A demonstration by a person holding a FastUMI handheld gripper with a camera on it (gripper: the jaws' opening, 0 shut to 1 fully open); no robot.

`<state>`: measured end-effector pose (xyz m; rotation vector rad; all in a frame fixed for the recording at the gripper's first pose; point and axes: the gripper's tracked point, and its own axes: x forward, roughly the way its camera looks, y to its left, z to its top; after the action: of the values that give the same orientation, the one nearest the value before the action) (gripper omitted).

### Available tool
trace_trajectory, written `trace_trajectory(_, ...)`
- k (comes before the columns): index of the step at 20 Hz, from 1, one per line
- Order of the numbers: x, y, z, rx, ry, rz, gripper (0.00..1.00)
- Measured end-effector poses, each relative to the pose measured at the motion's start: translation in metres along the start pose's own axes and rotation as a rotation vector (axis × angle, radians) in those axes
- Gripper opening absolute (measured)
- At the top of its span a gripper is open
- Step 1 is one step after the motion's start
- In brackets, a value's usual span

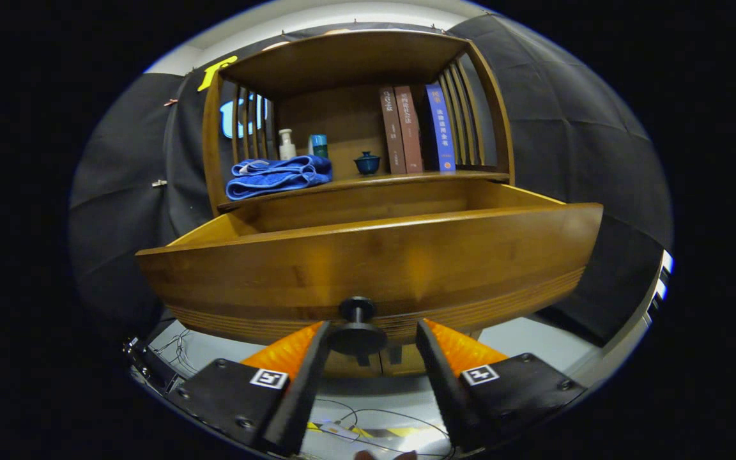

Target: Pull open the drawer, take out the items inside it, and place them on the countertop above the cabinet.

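Down at the near edge, the gripper (pixel 373 345) has its jaws parted, one on each side of the dark round knob (pixel 357 337). That knob sits between them on a short stem fixed to the drawer front, and the left jaw looks to be right against its rim while the right one stands clear of it with a gap, so the jaws are open and not clamped on the knob. Just beyond the jaws, the wooden drawer (pixel 368 268) is pulled well out of the cabinet, its front panel broad across the view, its side walls running back to the cabinet body. From this low angle I cannot see what lies inside it. Above the drawer runs the bench (pixel 368 181), the cabinet's top shelf under a wooden hutch with slatted sides. On it lies a folded blue towel (pixel 278 176) to the left, with a white bottle (pixel 287 145) and a teal bottle (pixel 319 145) behind it, a small dark cup (pixel 367 163) near the middle, and three upright books (pixel 416 129) to the right. Below the jaws, loose cables (pixel 368 418) trail over a pale floor.
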<state>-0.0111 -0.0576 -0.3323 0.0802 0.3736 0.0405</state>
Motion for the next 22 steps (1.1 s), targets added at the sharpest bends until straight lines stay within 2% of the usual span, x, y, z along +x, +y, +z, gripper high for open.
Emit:
trace_trajectory(2,-0.011,-0.008,0.011,0.043,0.018,-0.027,0.94)
trace_trajectory(4,-0.025,-0.009,0.039,0.07,-0.008,-0.019,1.0)
trace_trajectory(9,-0.046,-0.001,0.125,-0.002,0.021,0.03,0.98)
trace_trajectory(11,-0.036,0.014,0.156,0.021,0.064,0.078,0.98)
trace_trajectory(14,0.002,0.034,0.181,-0.009,0.172,0.118,0.99)
trace_trajectory(17,0.053,0.04,0.17,-0.064,0.296,0.089,0.99)
trace_trajectory(20,0.093,0.043,0.134,-0.081,0.462,0.067,0.99)
trace_trajectory(22,0.116,0.045,0.115,-0.087,0.522,0.052,0.98)
